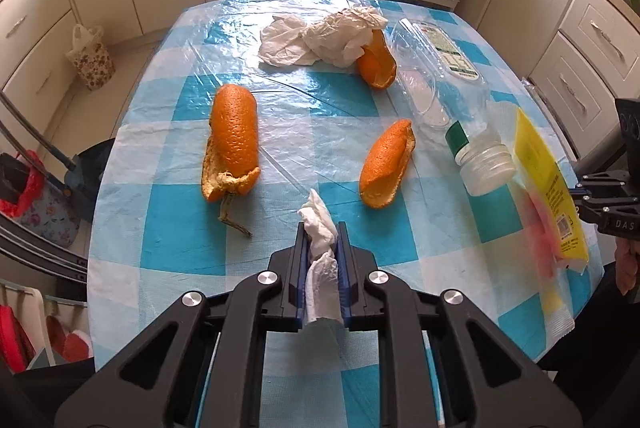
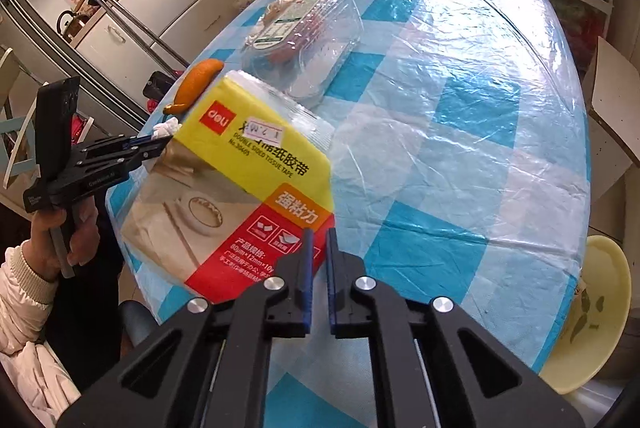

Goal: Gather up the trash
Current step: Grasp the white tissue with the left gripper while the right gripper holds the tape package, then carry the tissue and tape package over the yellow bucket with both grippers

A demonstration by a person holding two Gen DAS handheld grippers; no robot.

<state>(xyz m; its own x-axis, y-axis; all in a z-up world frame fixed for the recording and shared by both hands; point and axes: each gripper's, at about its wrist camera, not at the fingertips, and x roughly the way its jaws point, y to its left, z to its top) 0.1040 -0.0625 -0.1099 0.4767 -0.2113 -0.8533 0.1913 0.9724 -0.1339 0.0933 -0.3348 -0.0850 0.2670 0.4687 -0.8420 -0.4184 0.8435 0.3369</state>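
**Both grippers loaded over the checked table**

The left gripper point(image 1: 322, 240) pinches a twisted white tissue point(image 1: 320, 228) between its fingers, above the blue-checked table point(image 1: 180, 156). 3 orange peels point(image 1: 234, 144) lie ahead — beside a clear bottle point(image 1: 476, 156). The right gripper point(image 2: 318, 244) clamps a yellow tape packet point(image 2: 256, 164) by its corner, lifted.

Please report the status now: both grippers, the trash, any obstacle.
Left gripper shut on white tissue. Right gripper shut on tape package, lifted. Three orange peels, crumpled tissues remain on table. No obstacle seen.
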